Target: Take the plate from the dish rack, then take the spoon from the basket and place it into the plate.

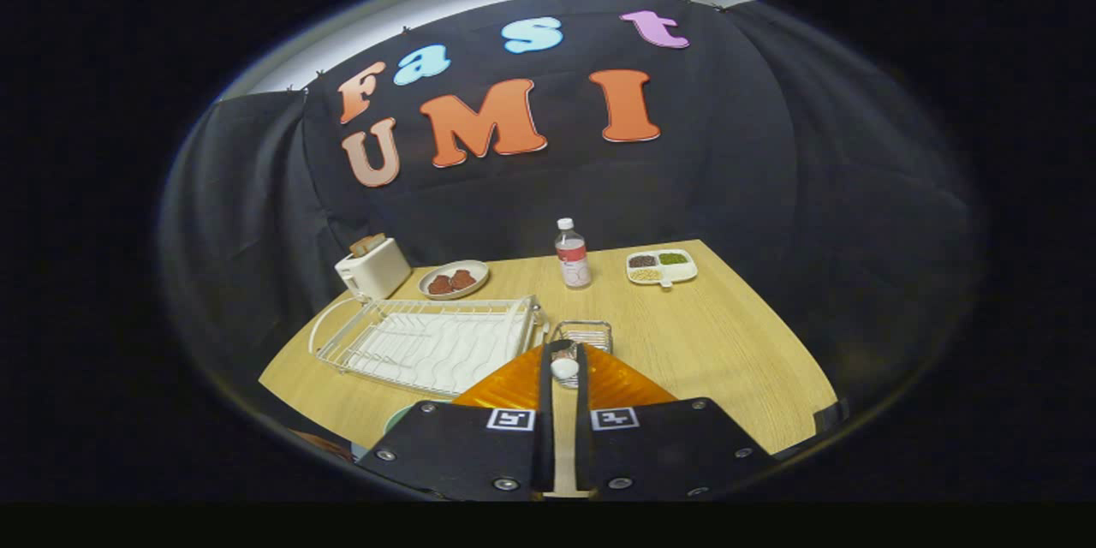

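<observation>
1. The gripper (563, 364) is nearly closed, its fingers pinching the spoon (564, 368) over the small wire basket (585, 333).
2. Left of it stands the dish rack (428, 342), nothing in it.
3. Near-left, a plate's (396, 419) rim shows.
4. Far off: a plate of brown food (453, 278), a bottle (572, 254), a divided tray of grains (661, 266).

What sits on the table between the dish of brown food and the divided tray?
In the gripper view, a capped bottle stands between the dish of brown food and the divided tray.

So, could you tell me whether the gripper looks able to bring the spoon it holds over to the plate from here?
Probably yes. The gripper looks shut on the spoon, just above the basket. The plate shows only as a sliver beside the fingers, near the dish rack, with nothing visible between them.
</observation>
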`<state>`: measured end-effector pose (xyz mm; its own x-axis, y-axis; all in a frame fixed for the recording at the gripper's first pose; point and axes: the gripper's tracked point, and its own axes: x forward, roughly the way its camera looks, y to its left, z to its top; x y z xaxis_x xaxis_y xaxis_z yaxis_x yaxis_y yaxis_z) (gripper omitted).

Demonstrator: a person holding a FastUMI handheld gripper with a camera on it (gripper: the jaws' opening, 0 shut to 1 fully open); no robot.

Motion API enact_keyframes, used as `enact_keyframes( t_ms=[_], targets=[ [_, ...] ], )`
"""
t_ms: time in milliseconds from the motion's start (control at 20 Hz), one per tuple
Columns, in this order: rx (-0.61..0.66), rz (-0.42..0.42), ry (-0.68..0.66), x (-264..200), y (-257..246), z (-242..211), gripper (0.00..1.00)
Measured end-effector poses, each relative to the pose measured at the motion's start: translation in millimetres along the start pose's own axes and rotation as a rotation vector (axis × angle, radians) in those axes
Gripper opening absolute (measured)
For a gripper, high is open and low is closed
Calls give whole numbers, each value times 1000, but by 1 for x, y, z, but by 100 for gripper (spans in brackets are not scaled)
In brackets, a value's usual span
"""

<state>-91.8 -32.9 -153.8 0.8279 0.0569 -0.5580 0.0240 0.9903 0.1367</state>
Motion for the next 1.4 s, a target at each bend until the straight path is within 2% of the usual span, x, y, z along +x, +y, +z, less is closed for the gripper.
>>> enact_keyframes(
  t_ms=[450,800,1050,1400],
  targets=[
    [-52,114,31,-39,21,-17,9],
    [-106,262,97,-62,47,-42,10],
    [-124,367,166,-58,70,-75,10],
    [-152,437,243,-34,96,-115,9]
  ],
)
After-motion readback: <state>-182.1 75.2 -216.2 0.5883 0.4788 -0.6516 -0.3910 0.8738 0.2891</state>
